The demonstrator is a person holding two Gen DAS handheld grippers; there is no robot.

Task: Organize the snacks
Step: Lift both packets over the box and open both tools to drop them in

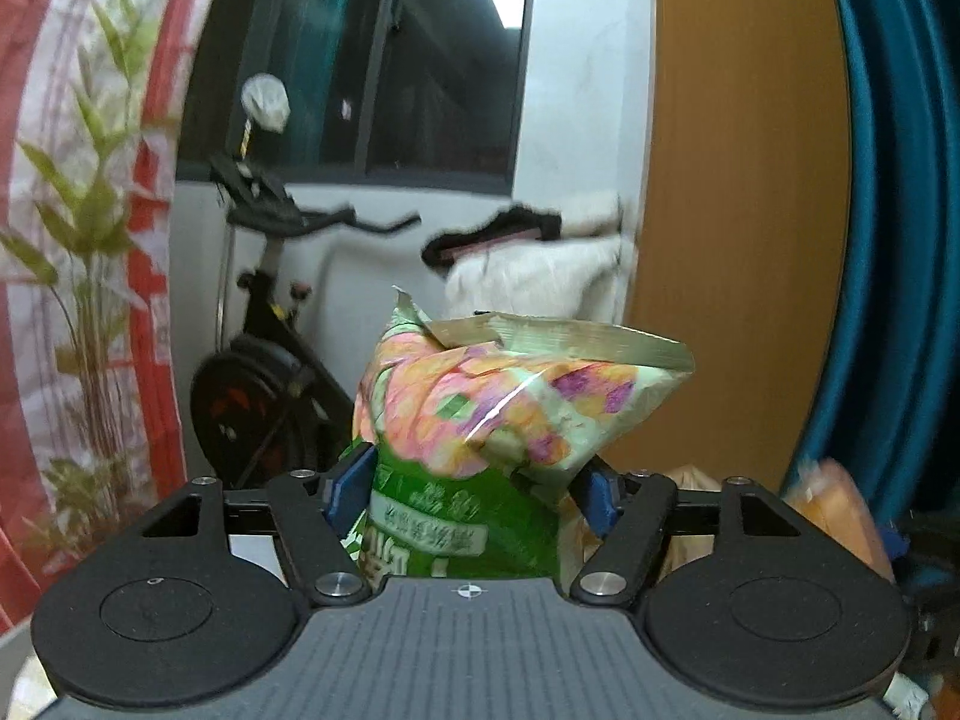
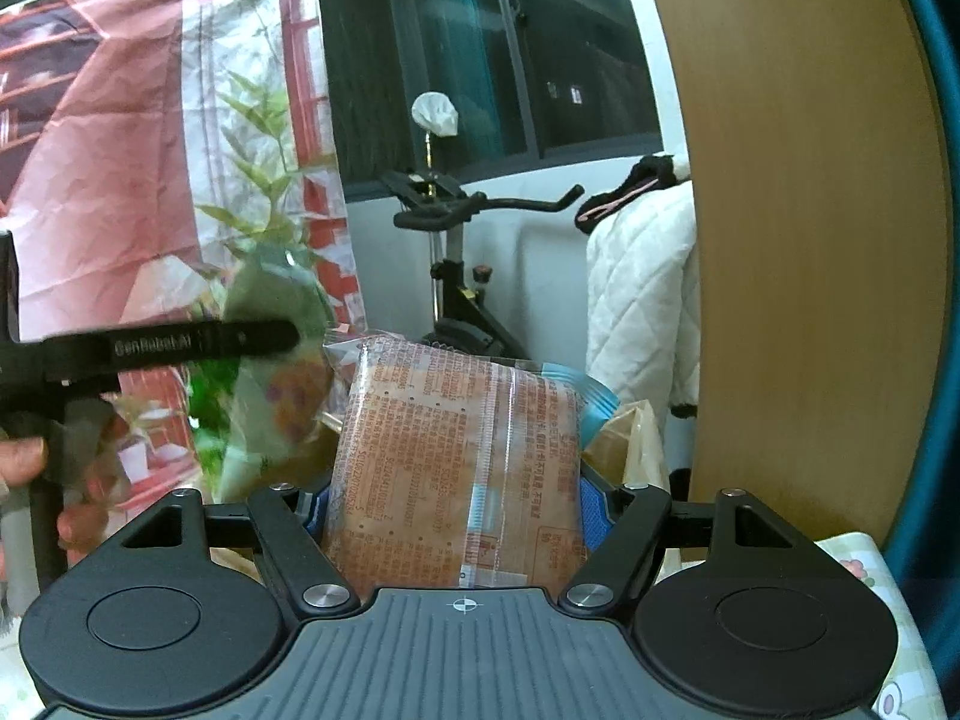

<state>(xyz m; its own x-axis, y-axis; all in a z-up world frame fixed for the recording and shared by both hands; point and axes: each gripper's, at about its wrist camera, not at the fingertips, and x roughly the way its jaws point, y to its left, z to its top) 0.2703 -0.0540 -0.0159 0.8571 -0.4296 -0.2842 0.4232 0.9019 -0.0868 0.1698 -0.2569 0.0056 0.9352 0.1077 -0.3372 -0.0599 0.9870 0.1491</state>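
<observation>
Left hand-held gripper (image 1: pixel 474 489) grips a green snack bag (image 1: pixel 480 420) at frame centre; right hand-held gripper (image 2: pixel 453 510) clamps an orange cracker pack (image 2: pixel 456 456), centre too, both up in the air.

Both views are taken close behind the jaws, slightly downward; the exercise bike (image 1: pixel 264 360) (image 2: pixel 456 276) is shared.

Dim indoor light, motion blur, fisheye-bent edges.
</observation>
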